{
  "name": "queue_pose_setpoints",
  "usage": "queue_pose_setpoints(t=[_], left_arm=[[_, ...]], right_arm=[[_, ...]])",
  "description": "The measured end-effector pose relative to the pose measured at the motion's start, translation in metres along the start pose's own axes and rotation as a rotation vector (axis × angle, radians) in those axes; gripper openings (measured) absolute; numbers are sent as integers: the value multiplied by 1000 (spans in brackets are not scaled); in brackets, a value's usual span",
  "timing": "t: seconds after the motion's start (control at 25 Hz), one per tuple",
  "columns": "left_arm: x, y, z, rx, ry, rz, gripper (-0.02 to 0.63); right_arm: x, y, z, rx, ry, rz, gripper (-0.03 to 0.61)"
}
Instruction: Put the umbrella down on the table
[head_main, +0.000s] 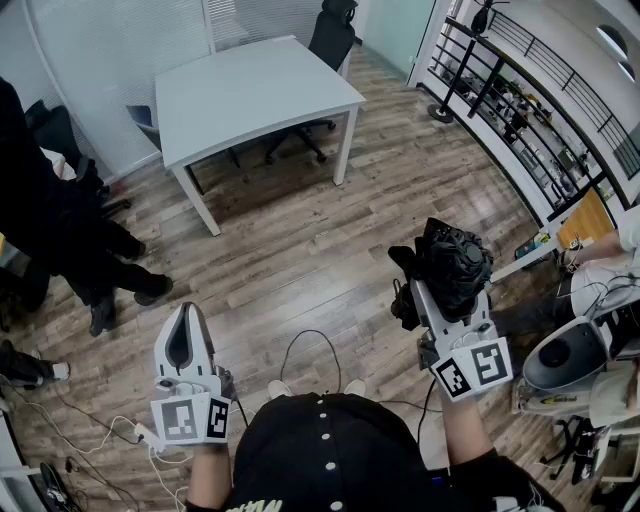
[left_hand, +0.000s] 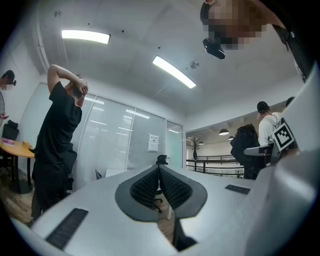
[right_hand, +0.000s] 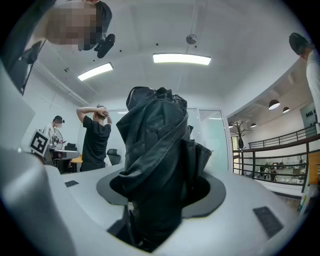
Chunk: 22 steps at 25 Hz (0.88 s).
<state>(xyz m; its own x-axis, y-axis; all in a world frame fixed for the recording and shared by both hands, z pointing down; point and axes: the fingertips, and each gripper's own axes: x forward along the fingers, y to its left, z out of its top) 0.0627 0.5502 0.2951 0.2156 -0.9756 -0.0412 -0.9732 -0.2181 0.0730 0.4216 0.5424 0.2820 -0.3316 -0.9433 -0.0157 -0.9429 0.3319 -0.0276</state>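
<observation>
Being gripped between the jaws of the right gripper (head_main: 452, 292), the folded black umbrella (head_main: 455, 262) is being held in the air over the wooden floor (head_main: 300, 250). It is well apart from the white table (head_main: 250, 90), on the near side of the table and out beyond its near right corner. It is not yet being set on the table top. In the right gripper view the bundled canopy is being squeezed from both sides by the jaws, which are being forced wide apart by its bulk. Its crumpled folds are being pushed out past the jaw tips. This gripper is being pointed level.

The left gripper (head_main: 187, 312) is also being pointed level. It is on the near side of the table, short of the near left leg and well apart from the umbrella. In the left gripper view its jaws are being pressed together tip to tip, with nothing caught between them.

Beyond the far right corner of the table a black office chair (head_main: 335, 30) is being shown. To the left of the table a person in dark clothes (head_main: 60, 230) is being seen standing. To the right of the table the room is being bounded by a dark railing (head_main: 520, 90). On the near side of the table a black cable (head_main: 310, 345) is being shown looped on the floor.
</observation>
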Motion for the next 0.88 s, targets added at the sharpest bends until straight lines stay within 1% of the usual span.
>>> queue_pose_setpoints(t=[0.2,0.36,0.44,0.52,0.68,0.88], left_arm=[[-6,10,0,-5,1,-1,17],[-10,28,-1,-5,7,-16,17],[-11,40,-4,-4,12,-28,15],[-10,51,-6,-3,21,-39,15],[-8,65,-13,6,43,-66,15],[3,72,-20,-2,57,-63,17]], right_arm=[[-2,11,1,-6,-1,-11,273],[-1,28,4,59,-45,-18,276],[2,40,2,63,-55,-23,276],[3,49,-2,53,-51,-43,276],[2,62,-14,80,-30,-67,275],[11,61,-23,89,-7,-72,273]])
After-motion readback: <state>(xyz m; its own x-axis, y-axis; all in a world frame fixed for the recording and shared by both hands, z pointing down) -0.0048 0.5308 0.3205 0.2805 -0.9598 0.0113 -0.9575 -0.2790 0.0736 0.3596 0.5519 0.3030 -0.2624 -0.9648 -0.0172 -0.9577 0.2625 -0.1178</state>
